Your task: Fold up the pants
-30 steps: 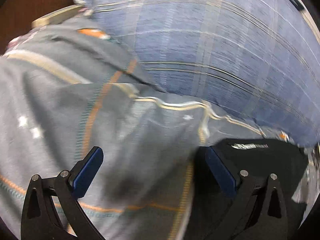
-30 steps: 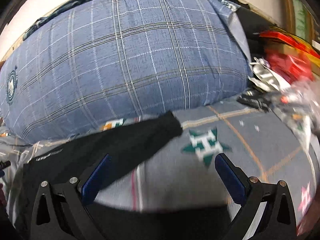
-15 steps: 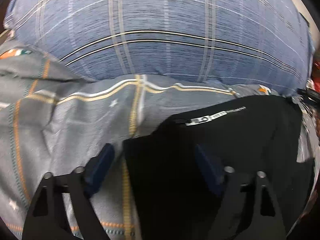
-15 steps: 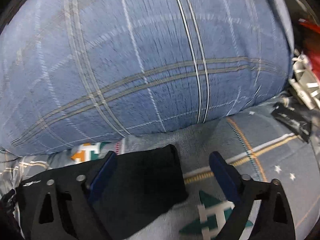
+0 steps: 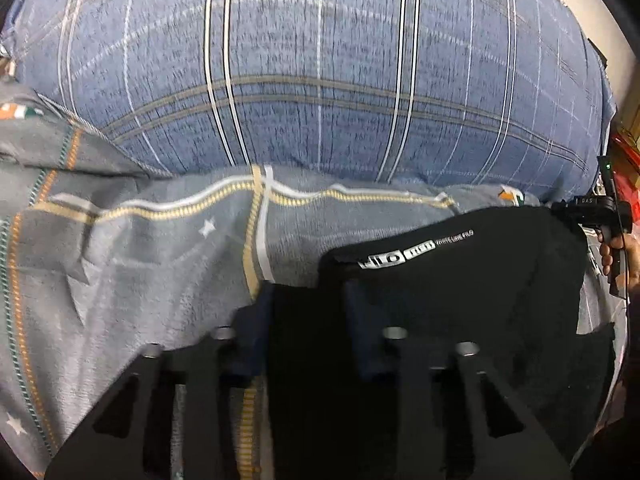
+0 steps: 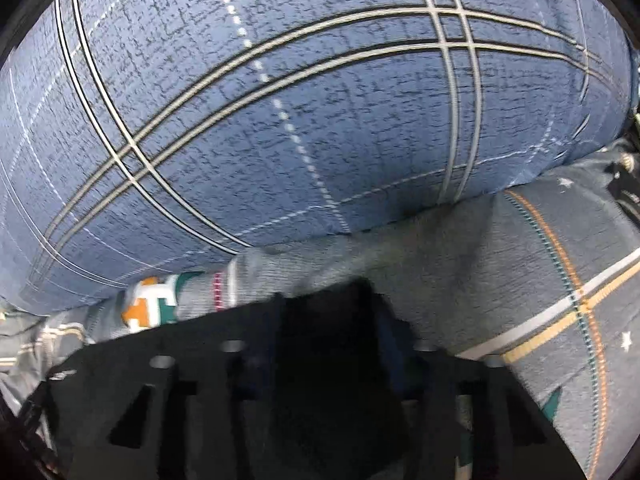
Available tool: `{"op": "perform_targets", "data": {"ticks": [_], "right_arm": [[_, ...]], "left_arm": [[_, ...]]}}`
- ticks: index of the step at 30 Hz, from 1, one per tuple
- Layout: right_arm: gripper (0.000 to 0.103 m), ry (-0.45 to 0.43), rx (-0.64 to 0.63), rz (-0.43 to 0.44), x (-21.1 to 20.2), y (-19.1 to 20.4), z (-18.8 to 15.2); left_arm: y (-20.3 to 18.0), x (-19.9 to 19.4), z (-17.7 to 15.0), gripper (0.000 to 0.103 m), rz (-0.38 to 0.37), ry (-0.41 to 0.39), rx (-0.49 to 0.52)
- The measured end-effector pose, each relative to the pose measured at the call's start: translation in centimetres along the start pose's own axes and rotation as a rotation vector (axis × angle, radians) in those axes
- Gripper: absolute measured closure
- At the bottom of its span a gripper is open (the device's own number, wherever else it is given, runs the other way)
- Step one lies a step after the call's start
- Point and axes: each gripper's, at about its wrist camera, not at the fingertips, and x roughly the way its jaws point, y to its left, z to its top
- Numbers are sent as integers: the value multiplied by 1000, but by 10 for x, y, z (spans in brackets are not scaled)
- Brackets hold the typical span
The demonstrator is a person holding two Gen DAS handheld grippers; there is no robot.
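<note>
Grey bed cover (image 5: 132,264) with yellow, white and orange stripes, small white stars and a teal-and-orange emblem (image 6: 150,306), rumpled into folds. Large blue plaid pillow (image 5: 320,72) resting on it at the far side. Black pants (image 5: 480,280) spread flat directly on the cover, just in front of the pillow, white lettering near one edge. Red clutter (image 5: 624,148) lay off beyond the pillow's right end, too blurred to identify.

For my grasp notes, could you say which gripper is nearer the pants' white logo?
Left. Both jaws have just been closing on the pants: left gripper beside the logo, right gripper far off.
</note>
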Motion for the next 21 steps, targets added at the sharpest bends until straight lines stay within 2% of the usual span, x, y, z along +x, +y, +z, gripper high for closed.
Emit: {"op": "perform_targets", "data": {"ticks": [1, 2, 4, 6, 10, 15, 21], "right_arm": [[83, 2, 8, 0, 1, 0, 0], [86, -2, 11, -12, 0, 1, -1], [88, -36, 14, -12, -7, 5, -4], [89, -82, 32, 12, -25, 6, -7], [89, -167, 74, 75, -61, 4, -20], [89, -284, 122, 177, -120, -10, -26], [95, -378, 176, 215, -178, -26, -65]], "left_arm": [[0, -2, 1, 88, 10, -5, 11], [1, -3, 1, 90, 5, -7, 16], [4, -6, 2, 99, -5, -20, 12], [7, -13, 3, 101, -51, -43, 2], [4, -34, 4, 102, -127, -110, 22], [-4, -57, 2, 102, -206, -144, 35], [-5, -86, -1, 102, -301, -179, 16]]}}
